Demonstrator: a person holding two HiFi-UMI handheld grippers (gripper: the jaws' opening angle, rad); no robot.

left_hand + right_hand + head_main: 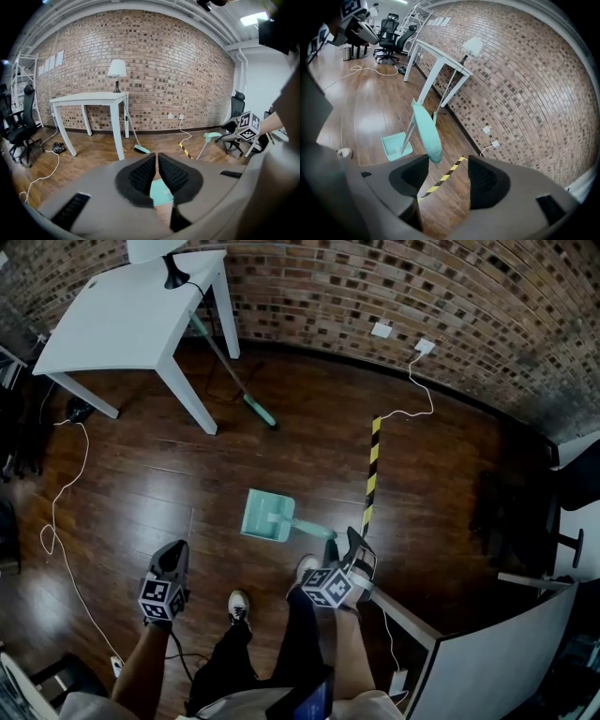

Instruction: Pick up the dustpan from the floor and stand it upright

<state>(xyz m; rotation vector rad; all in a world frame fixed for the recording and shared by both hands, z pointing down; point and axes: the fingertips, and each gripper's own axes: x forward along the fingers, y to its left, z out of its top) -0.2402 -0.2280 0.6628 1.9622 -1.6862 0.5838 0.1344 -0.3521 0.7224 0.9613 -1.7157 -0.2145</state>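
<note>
The mint-green dustpan stands on the wooden floor with its long handle rising toward my right gripper. In the right gripper view the handle's green grip leans just ahead of the left jaw, with the pan below on the floor. My right gripper is open, and its pads do not press on the handle. My left gripper hangs to the left, apart from the dustpan. Its jaws are shut with nothing between them, and the pan shows beyond them.
A white table with a lamp stands at the back left, and a broom leans under it. Yellow-black tape runs along the floor beside the dustpan. White cables trail at the left. An office chair and a white panel are at the right.
</note>
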